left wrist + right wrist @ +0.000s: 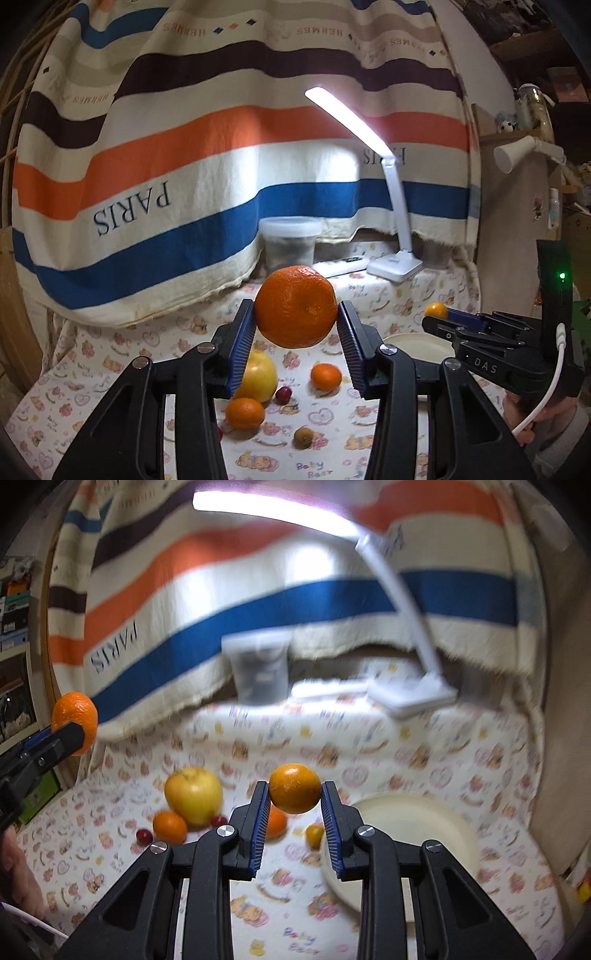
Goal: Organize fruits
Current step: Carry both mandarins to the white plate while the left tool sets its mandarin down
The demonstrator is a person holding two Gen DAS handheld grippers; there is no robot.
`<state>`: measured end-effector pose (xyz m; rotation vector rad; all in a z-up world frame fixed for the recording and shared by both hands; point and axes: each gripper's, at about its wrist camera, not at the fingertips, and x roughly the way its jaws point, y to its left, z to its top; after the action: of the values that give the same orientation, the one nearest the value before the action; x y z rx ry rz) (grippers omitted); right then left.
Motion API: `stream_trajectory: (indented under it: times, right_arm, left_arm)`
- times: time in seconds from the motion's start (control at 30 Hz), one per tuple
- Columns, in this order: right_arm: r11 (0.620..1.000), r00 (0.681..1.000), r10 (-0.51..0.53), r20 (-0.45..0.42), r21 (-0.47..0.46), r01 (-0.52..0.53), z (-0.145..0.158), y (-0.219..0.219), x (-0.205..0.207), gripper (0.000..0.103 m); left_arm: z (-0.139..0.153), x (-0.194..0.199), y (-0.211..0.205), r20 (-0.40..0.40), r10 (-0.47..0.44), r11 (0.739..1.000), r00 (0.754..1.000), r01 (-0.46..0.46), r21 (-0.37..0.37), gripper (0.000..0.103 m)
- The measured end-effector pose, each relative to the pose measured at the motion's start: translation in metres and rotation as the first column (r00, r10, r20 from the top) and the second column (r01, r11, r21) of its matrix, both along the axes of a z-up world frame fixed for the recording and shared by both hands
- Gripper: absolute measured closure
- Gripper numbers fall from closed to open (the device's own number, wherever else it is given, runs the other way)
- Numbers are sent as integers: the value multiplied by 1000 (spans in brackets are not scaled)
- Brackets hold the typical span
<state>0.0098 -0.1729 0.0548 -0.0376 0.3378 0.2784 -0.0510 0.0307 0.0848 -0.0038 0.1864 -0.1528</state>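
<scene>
Both hands are in the air with fruit. The left hand-held gripper [295, 325] is clenched on a large round orange mandarin [295, 306], its blue ribbed pads pressing either flank, well above the bench [332, 424] with its teddy-bear print cloth. The right hand-held gripper [294, 805] grasps a smaller smooth orange citrus fruit [294, 788] the same way, held up just to the left of the cream round plastic bowl [424, 812].

To my eye the step is the carry to the bowl. It would go best if each fruit is kept level and the squeeze steady, since round peel can roll out of flat pads. Bringing the right fruit low over the bowl's middle before letting go should stop it bouncing over the rim, and sending the hands in one after the other would keep them from knocking together.

The bowl looks empty, though the gripper hides part of its inside. At the back a translucent lidded plastic tub [290, 243] stands near the white desk lamp [395, 221]; something dark is in it, which I cannot make out.

On the cloth lie a yellow apple [192, 794], two more small orange mandarins [170, 827], a small yellow-orange fruit [315, 835] close to the bowl, and little dark red fruits [144, 835].
</scene>
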Motion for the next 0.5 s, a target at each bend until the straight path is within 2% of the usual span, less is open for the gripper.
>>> stream_trajectory:
  times: [0.17,0.3,0.5]
  right_arm:
    - [998,997,-62,47,-13,63,10,-32,-5,74]
    - [992,991,-125,40,-25,126,4,-55,2,74]
    - [987,987,-160,14,18,160,-1,-83,11,74]
  left_arm:
    - [12,7,-23,3,-25,999,1000,24,46,59]
    - [15,18,-44,-51,-79,996,996,81,35,59]
    - [9,48,-89,-134,-144,986,980,153,59,59]
